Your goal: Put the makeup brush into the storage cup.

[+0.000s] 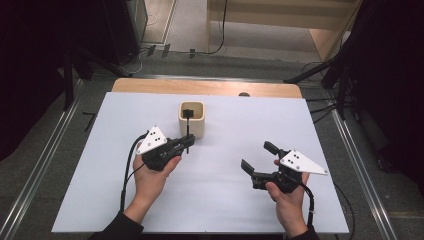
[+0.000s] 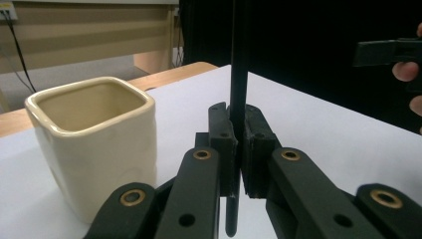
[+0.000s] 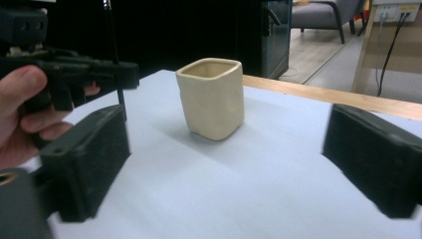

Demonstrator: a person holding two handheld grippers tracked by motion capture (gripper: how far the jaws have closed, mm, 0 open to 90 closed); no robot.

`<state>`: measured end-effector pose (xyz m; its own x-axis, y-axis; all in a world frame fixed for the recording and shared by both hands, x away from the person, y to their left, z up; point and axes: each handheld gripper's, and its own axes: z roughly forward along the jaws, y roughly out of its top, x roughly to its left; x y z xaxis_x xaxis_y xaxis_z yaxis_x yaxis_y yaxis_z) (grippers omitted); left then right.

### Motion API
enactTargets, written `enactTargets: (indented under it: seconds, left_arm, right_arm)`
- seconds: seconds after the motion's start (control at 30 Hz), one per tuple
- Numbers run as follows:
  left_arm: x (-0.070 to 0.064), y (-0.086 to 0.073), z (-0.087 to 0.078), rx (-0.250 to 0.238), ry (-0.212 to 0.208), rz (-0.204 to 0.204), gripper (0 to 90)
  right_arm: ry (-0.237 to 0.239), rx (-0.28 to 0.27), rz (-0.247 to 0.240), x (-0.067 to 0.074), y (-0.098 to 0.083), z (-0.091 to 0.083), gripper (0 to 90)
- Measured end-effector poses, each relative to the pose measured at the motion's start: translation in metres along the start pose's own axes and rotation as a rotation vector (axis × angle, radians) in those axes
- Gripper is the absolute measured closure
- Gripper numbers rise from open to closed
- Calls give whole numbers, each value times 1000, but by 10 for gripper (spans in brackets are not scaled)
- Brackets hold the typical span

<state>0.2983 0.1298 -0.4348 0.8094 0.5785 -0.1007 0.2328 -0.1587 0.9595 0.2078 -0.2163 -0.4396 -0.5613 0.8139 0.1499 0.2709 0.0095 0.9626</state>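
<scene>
left claw [image 1: 186, 143] gripping upright rod [image 1: 187, 127], beside cup [image 1: 192, 120]

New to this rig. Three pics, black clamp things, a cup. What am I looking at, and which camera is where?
No robot: a person holds a hand-operated two-jaw gripper in each hand. The high view looks down on the white table. The other two cameras ride on the grippers, looking along their jaws. A cream square ceramic cup stands on the table. The left gripper is shut on a thin black stick, held upright beside the cup. The right gripper is open, holding nothing, aimed toward the cup.
</scene>
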Motion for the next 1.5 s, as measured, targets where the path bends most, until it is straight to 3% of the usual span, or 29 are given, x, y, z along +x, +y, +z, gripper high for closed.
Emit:
enactTargets:
  seconds: [0.2,0.33,0.43,0.77,1.03,1.5]
  left_arm:
    - [7,6,0,-19,8,-3,860]
    - [11,10,1,-28,17,1,860]
    - [14,12,2,-36,23,-1,860]
    - [22,26,14,-46,33,4,860]
    - [25,34,25,-51,34,11,860]
    - [39,46,34,-67,59,10,860]
  right_arm:
    - [-67,-10,-1,-16,-11,-17,0]
    - [-77,-5,19,-25,-20,-24,0]
    - [-111,-3,4,-32,-27,-29,0]
    - [-157,17,-23,-51,-46,-44,0]
    - [-159,34,-39,-56,-54,-49,0]
    - [-158,43,-16,-63,-62,-55,0]
